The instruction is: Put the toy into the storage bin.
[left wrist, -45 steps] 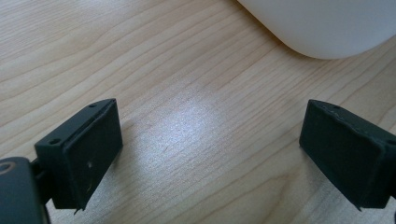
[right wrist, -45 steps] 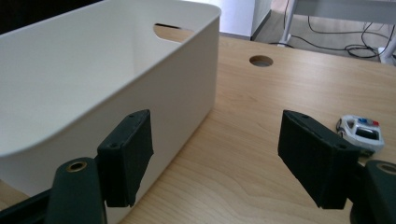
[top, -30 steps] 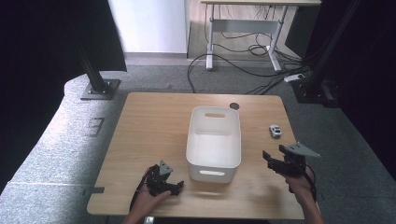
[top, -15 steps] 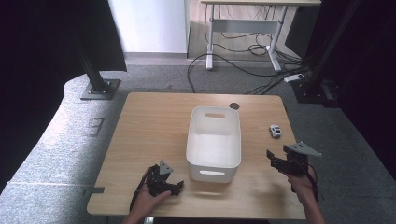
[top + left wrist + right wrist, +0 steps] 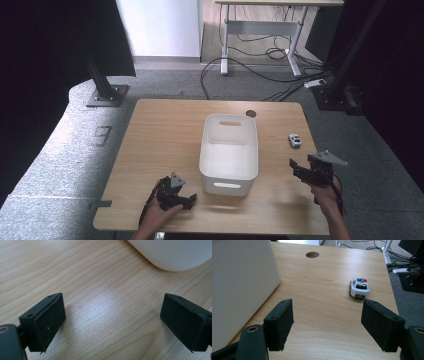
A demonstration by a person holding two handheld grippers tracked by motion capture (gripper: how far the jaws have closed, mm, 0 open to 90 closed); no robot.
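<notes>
One pale wooden table stands on grey carpet, cables beyond.

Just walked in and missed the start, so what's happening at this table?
A person holds a gripper in each hand at a wooden table. The right gripper, jaws open, points toward a small toy police car lying beside a white bin. The left gripper, also open, sits low over bare wood by the bin's near corner. Neither holds anything, and the car is untouched.

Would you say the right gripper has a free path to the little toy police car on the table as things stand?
Probably yes: the right gripper is open, and bare table lies between it and the toy car; the white bin stands off to one side.
</notes>
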